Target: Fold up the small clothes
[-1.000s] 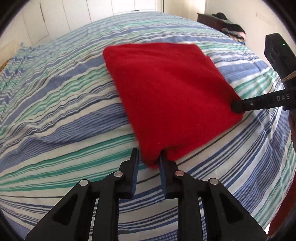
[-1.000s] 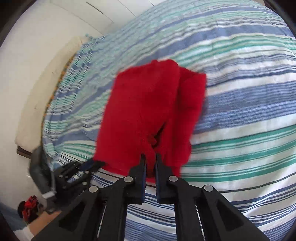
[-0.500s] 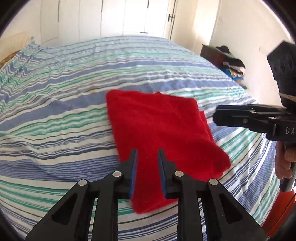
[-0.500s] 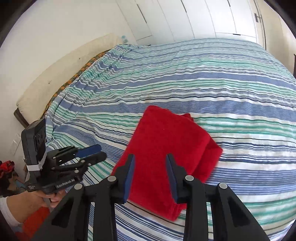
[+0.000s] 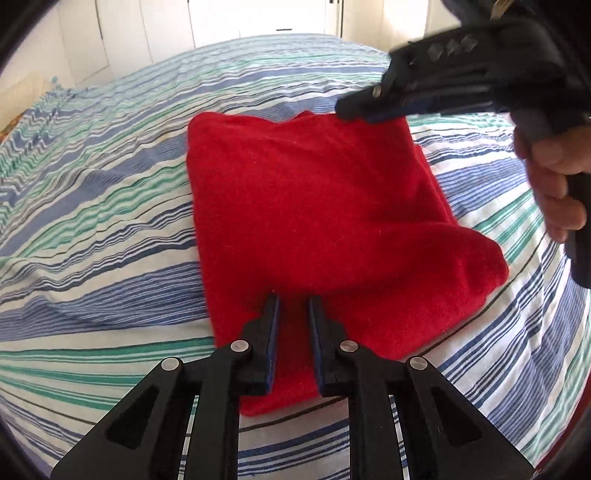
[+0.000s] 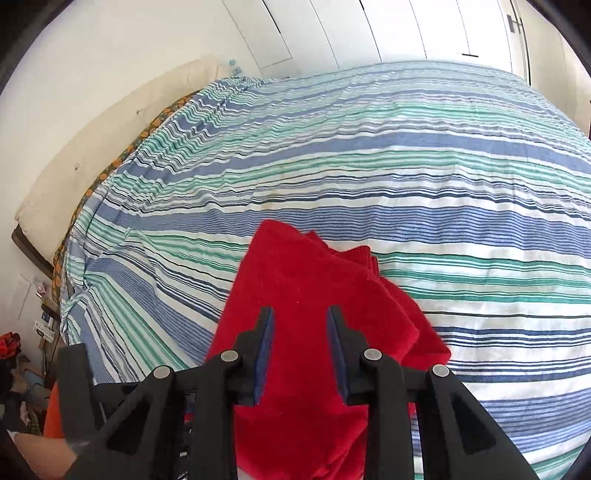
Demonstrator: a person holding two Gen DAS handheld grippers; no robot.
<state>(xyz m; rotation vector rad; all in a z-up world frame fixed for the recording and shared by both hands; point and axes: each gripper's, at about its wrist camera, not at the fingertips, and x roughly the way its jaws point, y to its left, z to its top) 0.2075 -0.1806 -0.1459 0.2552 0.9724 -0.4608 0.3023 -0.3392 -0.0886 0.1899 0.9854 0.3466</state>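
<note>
A folded red garment (image 5: 317, 218) lies flat on the striped bed; it also shows in the right wrist view (image 6: 306, 295). My left gripper (image 5: 293, 301) is open, its jaws a small gap apart, over the garment's near edge with nothing between the pads. My right gripper (image 6: 300, 314) is open and empty above the garment. In the left wrist view the right gripper (image 5: 354, 109) hovers over the garment's far right corner, held by a hand (image 5: 554, 184).
The bed cover (image 6: 406, 155) with blue, green and white stripes fills both views. White cupboard doors (image 5: 236, 18) stand behind the bed. A cream headboard (image 6: 92, 136) runs along the left. Clutter (image 6: 14, 354) lies on the floor at the left.
Both grippers have let go of the red garment and opened. The garment now lies folded on the bed. The right gripper has swung over its far corner.
</note>
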